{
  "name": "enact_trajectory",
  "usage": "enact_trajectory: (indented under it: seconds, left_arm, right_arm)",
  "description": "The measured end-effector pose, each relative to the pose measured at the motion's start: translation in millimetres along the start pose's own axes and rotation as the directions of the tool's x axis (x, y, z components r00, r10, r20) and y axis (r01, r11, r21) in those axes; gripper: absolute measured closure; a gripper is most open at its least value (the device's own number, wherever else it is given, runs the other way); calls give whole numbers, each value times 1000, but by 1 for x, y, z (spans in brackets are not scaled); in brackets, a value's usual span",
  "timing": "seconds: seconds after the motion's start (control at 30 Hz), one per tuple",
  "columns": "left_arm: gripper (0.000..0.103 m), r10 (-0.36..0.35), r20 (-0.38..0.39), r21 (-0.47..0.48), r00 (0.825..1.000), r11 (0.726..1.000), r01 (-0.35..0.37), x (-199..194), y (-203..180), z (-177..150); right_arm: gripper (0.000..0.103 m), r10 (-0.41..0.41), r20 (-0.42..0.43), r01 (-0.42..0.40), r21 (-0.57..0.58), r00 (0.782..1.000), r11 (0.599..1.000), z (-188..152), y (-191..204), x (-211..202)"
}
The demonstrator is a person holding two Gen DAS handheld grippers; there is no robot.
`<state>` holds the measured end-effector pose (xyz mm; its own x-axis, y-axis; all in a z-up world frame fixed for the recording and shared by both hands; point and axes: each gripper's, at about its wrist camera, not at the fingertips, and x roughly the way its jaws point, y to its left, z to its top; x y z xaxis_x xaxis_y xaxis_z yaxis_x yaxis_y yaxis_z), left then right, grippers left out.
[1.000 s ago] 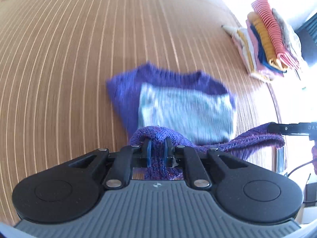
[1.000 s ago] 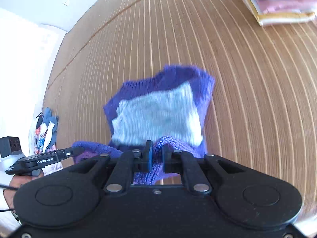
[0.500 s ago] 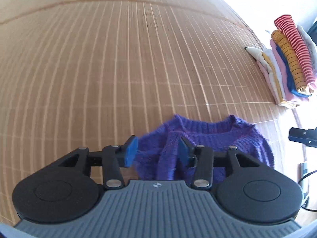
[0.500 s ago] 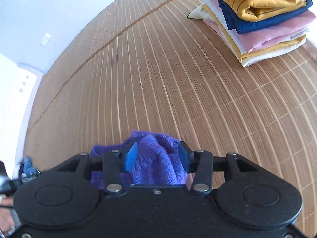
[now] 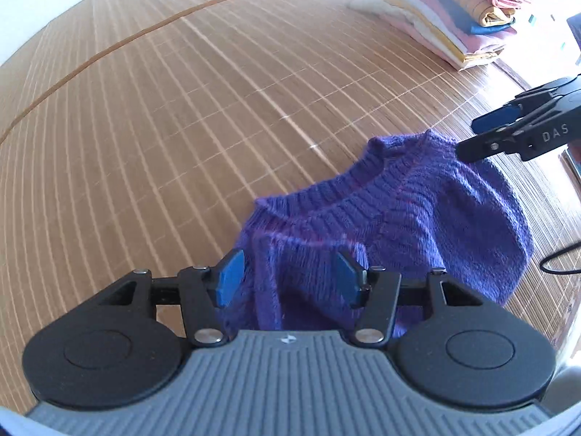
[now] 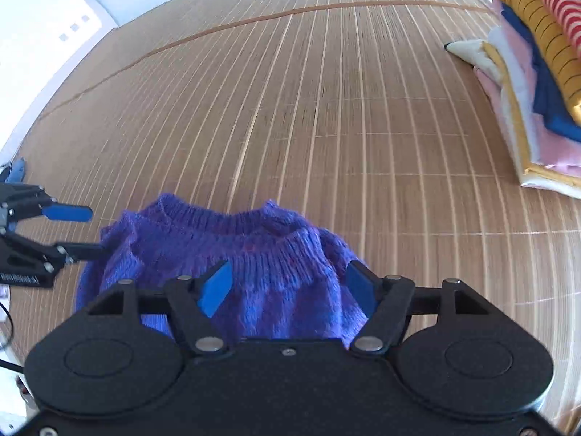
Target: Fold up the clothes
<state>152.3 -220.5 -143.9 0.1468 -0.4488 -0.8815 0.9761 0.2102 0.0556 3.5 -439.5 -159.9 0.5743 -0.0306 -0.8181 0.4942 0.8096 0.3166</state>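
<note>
A purple knit sweater point(image 5: 417, 218) lies folded into a compact bundle on the bamboo mat, collar facing away. It also shows in the right wrist view point(image 6: 232, 254). My left gripper point(image 5: 287, 283) is open and empty, its blue pads just above the sweater's near left edge. My right gripper point(image 6: 287, 287) is open and empty over the sweater's near right part. The right gripper shows in the left wrist view point(image 5: 472, 138) at the sweater's right shoulder; the left gripper shows in the right wrist view point(image 6: 81, 230) at the sweater's left side.
A stack of folded clothes point(image 5: 457, 11) in pink, blue, yellow and striped fabric sits at the far right of the mat; it also shows in the right wrist view point(image 6: 537, 83). The bamboo mat point(image 6: 290, 109) stretches ahead. A black cable point(image 5: 559, 265) lies at the right edge.
Both grippers carried the sweater's lower hem forward over the light lining, laid it down and opened. The jaws have since widened and both grippers have drawn back slightly.
</note>
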Motion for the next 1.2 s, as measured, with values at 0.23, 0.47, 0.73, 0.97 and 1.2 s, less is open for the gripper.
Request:
enact_trajectory:
  seconds: [0.23, 0.47, 0.73, 0.97, 1.2]
  left_arm:
    - [41, -92, -40, 192, 995, 977, 98, 28, -8, 19]
    - [40, -119, -174, 344, 978, 923, 173, 56, 0, 11]
    - [27, -100, -189, 224, 977, 964, 142, 63, 35, -4]
    - [27, -109, -158, -12, 981, 994, 108, 63, 56, -9]
    - [27, -77, -137, -125, 988, 990, 60, 62, 66, -17]
  right_arm:
    - [25, 5, -14, -6, -51, 1000, 999, 4, 12, 8]
    - [24, -15, -51, 6, -163, 999, 987, 3, 13, 13]
    - [25, -36, -44, 22, -274, 998, 961, 6, 20, 25]
    - [38, -54, -36, 36, -370, 998, 928, 8, 27, 36]
    - [92, -137, -46, 105, -421, 990, 901, 7, 27, 41]
